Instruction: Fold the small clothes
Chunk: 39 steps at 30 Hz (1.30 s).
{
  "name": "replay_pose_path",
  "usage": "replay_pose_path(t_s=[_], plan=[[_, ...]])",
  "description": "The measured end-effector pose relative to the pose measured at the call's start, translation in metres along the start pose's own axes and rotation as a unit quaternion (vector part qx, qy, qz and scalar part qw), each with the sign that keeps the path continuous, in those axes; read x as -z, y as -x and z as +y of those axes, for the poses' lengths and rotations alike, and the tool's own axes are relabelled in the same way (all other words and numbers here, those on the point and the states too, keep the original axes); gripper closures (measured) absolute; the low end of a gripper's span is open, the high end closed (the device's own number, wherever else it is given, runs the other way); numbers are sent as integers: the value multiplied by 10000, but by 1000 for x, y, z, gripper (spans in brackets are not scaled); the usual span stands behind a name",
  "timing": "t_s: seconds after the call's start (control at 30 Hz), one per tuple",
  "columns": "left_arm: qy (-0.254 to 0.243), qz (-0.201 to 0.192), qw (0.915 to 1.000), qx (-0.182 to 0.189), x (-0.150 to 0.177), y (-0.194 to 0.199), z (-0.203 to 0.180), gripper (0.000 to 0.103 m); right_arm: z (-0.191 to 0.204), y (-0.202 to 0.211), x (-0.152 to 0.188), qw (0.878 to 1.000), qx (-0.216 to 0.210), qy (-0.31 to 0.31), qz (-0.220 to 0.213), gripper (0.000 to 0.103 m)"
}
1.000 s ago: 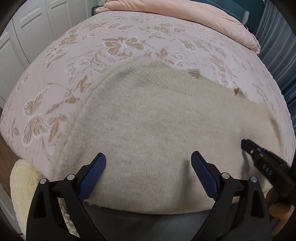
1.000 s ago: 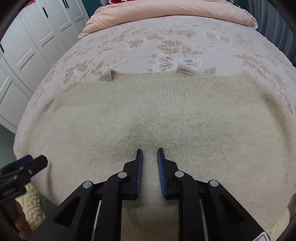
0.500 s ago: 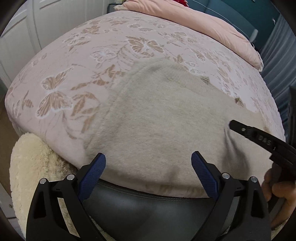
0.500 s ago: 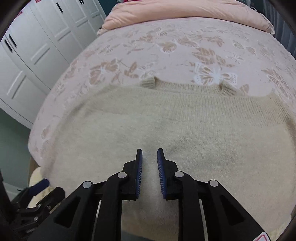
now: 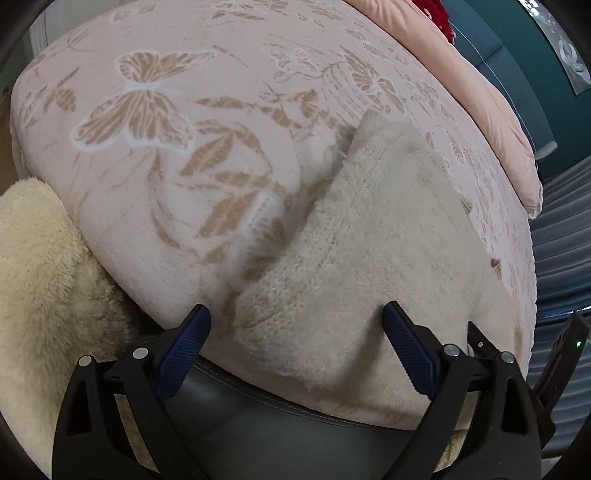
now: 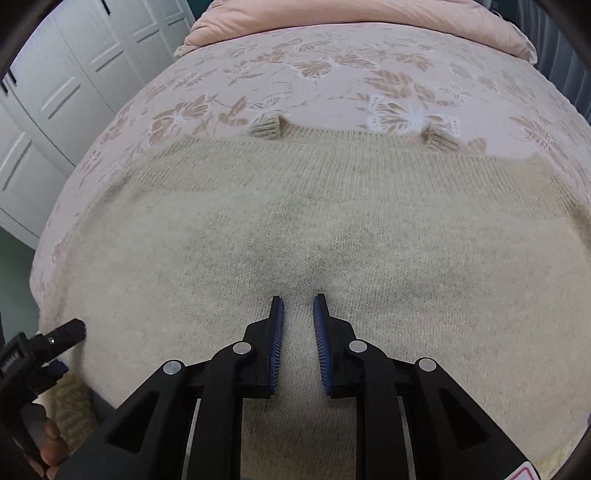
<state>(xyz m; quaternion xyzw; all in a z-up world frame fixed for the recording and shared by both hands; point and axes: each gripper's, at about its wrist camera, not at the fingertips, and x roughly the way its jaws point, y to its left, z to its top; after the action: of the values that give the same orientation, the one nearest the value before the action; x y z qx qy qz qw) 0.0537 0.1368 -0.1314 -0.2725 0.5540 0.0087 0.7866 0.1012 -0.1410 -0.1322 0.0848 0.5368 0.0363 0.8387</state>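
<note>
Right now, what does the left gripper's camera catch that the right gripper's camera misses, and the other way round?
Only the left wrist view shows the fluffy cream blanket, the dark grey bed edge and something red beyond the pink quilt. Only the right wrist view shows the white wardrobe doors and the sweater's two ribbed cuffs. Both show the beige knit sweater on the butterfly bedspread, the pink quilt, and both grippers.

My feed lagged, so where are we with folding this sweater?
Done: the sweater is spread flat on the bedspread, no fold visible. In hand: nothing gripped. The left gripper is open at the sweater's left edge near the bed's edge; the right gripper is nearly shut over its middle, nothing visibly pinched. Left: every fold.
</note>
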Motion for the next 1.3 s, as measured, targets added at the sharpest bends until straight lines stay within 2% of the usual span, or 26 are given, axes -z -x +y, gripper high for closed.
replay_pose_path(t_s=[0.17, 0.23, 0.27, 0.3, 0.33, 0.4, 0.5, 0.63, 0.7, 0.77, 0.87, 0.97, 1.03, 1.1, 1.17, 1.3], plan=[[195, 38, 9997, 141, -6, -2, 1, 12, -4, 0, 1, 9999, -116, 46, -18, 85], [98, 117, 9997, 178, -9, -3, -5, 25, -7, -1, 2, 9997, -219, -53, -51, 85], [14, 149, 9994, 304, -10, -2, -9, 45, -7, -1, 2, 9997, -239, -66, -68, 85], [-74, 193, 9992, 343, -11, 0, -14, 59, -7, -1, 3, 9997, -240, -51, -84, 85], [-134, 156, 9991, 361, -12, 4, -20, 66, -7, -1, 3, 9997, -242, -42, -96, 85], [-263, 69, 9983, 522, -15, 18, -33, 74, -8, -1, 3, 9996, -270, -50, -118, 85], [-738, -203, 9943, 739, -14, 45, -68, 79, -10, 0, 4, 9991, -376, -113, -184, 85], [-1478, -480, 9832, 962, -4, 75, -123, 82, -18, 10, 3, 9974, -618, -330, -180, 83], [-1791, -487, 9765, 1099, 4, 80, -149, 82, -27, 24, 4, 9937, -904, -638, -194, 61], [-2105, -471, 9695, 1164, 15, 79, -173, 82, -38, 45, 9, 9898, -1008, -892, -456, 54], [-2502, -361, 9618, 1047, 36, 60, -195, 82, -58, 71, 19, 9858, -1069, -1084, -711, 53], [-2712, -123, 9603, 648, 54, 26, -194, 82, -77, 91, 26, 9829, -1061, -1297, -757, 52], [-2645, 6, 9625, 612, 61, 13, -181, 82, -81, 105, 24, 9809, -1141, -1322, -857, 48], [-2664, 10, 9619, 610, 64, 12, -174, 82, -77, 113, 16, 9796, -1309, -1243, -883, 36], [-2731, -58, 9599, 628, 65, 15, -171, 82, -67, 108, 0, 9797, -1504, -1132, -694, 30], [-2632, -53, 9624, 671, 63, 19, -165, 82, -32, 67, -33, 9815, -1733, -817, 31, 29]])
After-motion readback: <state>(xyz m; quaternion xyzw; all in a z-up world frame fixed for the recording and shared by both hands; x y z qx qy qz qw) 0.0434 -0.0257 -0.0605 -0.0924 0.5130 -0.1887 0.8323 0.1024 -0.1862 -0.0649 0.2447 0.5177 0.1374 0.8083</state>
